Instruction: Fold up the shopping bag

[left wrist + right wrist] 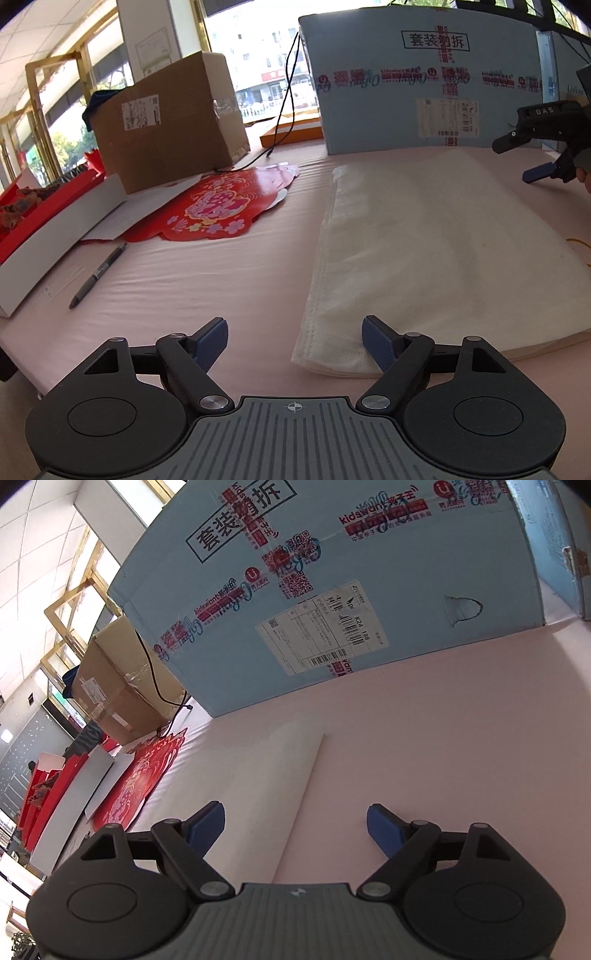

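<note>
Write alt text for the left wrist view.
The open left gripper hovers at the near corner of a white shopping bag lying flat on a pink table. The right gripper is at the far right, with cardboard boxes behind.

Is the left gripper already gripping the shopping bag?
No. The left gripper is open, its fingers astride the shopping bag's near corner, nothing clamped.

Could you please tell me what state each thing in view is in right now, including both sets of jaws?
Cream fabric shopping bag: lying flat on the pink table cover, held by neither gripper.
Left gripper: jaws open, near the bag's corner.
Right gripper: jaws open, above the bag's edge.
Brown cardboard box: closed, taped.
Light blue cardboard box: closed, taped.
Grey pen: lying flat.
</note>
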`<state>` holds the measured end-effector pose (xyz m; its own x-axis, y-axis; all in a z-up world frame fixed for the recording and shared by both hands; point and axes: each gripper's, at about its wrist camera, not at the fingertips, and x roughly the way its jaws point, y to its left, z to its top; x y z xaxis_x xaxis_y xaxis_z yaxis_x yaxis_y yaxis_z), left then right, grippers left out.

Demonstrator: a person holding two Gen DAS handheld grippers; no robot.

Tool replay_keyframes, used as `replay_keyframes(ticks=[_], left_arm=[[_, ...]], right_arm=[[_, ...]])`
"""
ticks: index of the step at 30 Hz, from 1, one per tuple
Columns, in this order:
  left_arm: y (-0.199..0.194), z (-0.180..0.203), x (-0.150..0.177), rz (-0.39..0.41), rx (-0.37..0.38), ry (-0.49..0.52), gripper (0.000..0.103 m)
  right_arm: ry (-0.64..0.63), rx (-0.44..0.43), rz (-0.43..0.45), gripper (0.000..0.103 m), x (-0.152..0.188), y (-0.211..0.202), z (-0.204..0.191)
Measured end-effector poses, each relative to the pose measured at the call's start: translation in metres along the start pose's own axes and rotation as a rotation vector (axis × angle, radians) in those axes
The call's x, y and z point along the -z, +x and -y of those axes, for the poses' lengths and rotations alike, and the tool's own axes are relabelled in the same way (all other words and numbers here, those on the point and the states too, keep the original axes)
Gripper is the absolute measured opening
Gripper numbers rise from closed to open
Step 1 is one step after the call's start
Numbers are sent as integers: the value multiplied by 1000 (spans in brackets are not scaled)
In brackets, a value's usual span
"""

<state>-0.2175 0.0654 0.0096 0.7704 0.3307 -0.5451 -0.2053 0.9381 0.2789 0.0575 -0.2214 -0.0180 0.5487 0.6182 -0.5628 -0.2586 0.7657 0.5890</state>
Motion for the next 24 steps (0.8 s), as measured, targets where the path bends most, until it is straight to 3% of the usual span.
replay_keyframes(ticks=[10,17,19,24], left_arm=[[2,-2,0,12,11,-58,85],[3,-2,1,15,12,-64,85],[3,-1,0,16,8,-56,85],[-2,5,-6,32,-35,-22,85]], right_arm=[[105,-175,-127,82,-43,55,11],[100,-152,-131,37,-39,58,10],[94,-145,-150,17,-37,58,9],[34,-74,-103,9,-28,48,-2]])
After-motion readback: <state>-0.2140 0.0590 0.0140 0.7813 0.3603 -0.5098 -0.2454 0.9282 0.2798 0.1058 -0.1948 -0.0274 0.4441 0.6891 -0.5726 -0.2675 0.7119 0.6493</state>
